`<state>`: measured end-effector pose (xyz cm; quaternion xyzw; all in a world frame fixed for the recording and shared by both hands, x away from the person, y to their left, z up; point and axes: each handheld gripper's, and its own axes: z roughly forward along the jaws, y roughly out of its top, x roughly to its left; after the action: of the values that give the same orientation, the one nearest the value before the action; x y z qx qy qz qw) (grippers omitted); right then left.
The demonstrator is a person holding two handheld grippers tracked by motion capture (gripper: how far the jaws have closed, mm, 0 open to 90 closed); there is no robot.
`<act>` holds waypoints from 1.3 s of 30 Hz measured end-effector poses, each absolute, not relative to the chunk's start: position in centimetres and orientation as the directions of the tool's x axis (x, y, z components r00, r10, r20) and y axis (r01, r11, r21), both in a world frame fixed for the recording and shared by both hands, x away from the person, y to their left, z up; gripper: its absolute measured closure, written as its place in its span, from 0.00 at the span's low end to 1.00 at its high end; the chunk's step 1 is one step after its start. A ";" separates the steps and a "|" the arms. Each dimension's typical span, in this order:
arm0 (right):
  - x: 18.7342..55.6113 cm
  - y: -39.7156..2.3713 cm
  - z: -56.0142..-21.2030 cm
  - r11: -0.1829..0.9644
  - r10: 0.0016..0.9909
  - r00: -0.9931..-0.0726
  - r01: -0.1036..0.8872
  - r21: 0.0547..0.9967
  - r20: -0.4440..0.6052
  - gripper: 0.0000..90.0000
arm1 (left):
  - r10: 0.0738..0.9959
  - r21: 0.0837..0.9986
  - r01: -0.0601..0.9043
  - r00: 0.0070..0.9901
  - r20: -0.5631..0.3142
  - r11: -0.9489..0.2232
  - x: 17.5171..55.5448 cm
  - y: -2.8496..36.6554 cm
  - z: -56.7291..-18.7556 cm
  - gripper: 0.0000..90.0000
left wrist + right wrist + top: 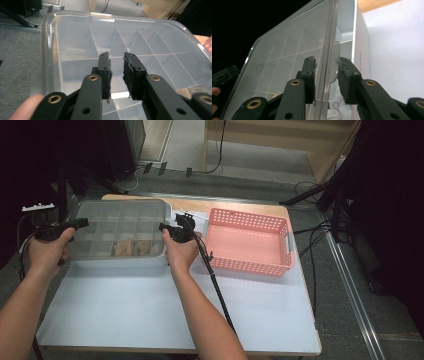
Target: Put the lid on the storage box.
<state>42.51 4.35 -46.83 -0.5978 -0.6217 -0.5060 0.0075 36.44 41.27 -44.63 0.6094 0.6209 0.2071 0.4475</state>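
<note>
From above, I'm seeing my left gripper [80,223] at the clear lid's [120,225] nine o'clock edge, right gripper [164,227] at three. Left gripper view: my jaws are hovering parted above the lid [125,37], gripping nothing. Right gripper view: my jaws are straddling the lid's rim [329,50], not clamping.

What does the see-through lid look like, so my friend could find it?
Look at the table: on its far left sits a white box with little compartments. The lid is the clear cover over it, between the two grippers, unlike the pink basket beside it, which is open-topped.
</note>
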 end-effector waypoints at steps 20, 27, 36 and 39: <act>43.0 2.5 -46.9 -0.173 0.794 -0.305 0.716 0.676 0.526 0.58 | 0.924 0.788 0.538 0.046 -0.380 0.298 34.1 47.0 -47.1 0.52; 42.1 1.9 -46.8 -0.139 0.796 -0.355 0.681 0.719 0.490 0.86 | 0.904 0.783 0.520 0.047 -0.425 0.341 33.8 48.1 -47.0 0.69; 41.2 2.4 -47.3 -0.010 0.845 -0.399 0.656 0.754 0.358 1.00 | 0.943 0.715 0.654 0.006 -0.333 0.248 34.6 47.4 -48.1 1.00; 41.2 2.8 -47.5 0.008 0.842 -0.411 0.657 0.754 0.349 1.00 | 0.945 0.718 0.658 0.029 -0.327 0.228 34.7 46.9 -48.1 1.00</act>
<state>41.23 2.77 -47.51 -0.5334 -0.7028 -0.4599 -0.1006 34.74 46.95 -48.11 0.5948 0.6733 0.1789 0.4010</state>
